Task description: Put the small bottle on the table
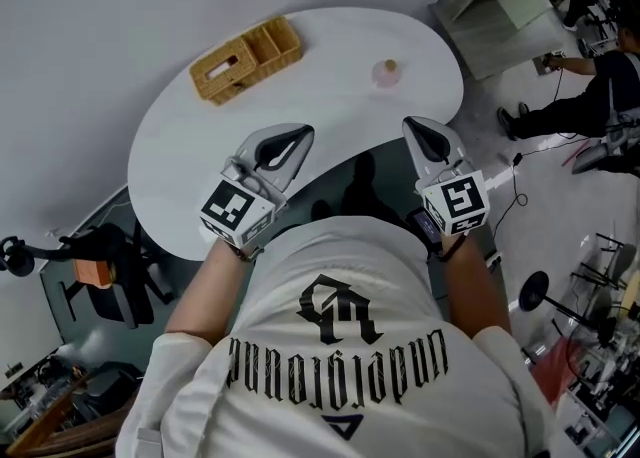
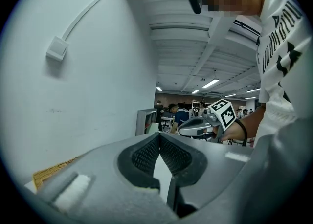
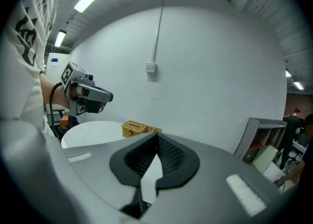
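White and kidney-shaped, the table (image 1: 330, 46) is set against a plain grey wall in a busy workshop, with shelving and cables on the floor off to the right. On its far left part sits a wicker basket (image 1: 246, 58) with compartments. Well apart from it, toward the right end, the small bottle (image 1: 386, 72) stands upright on the bare tabletop, pinkish with a tan cap and touching nothing else. Both tools are held near the person's body at the table's near edge, well short of the bottle. The left gripper (image 1: 300, 134) has its jaws pressed together with nothing between the ribbed pads, and the right gripper (image 1: 418, 128) is likewise closed and empty. Going by how things lie, the placing looks done, since the bottle already rests on the table. What matters now is to leave it undisturbed, keeping both grippers low and near the body and well away from the right end, where a stray sweep could tip so light and narrow a thing. Should it need to be set again, the right gripper is the nearer one. Its jaws should be spread before the approach, and the bottle taken at its body below the cap and lowered straight down.
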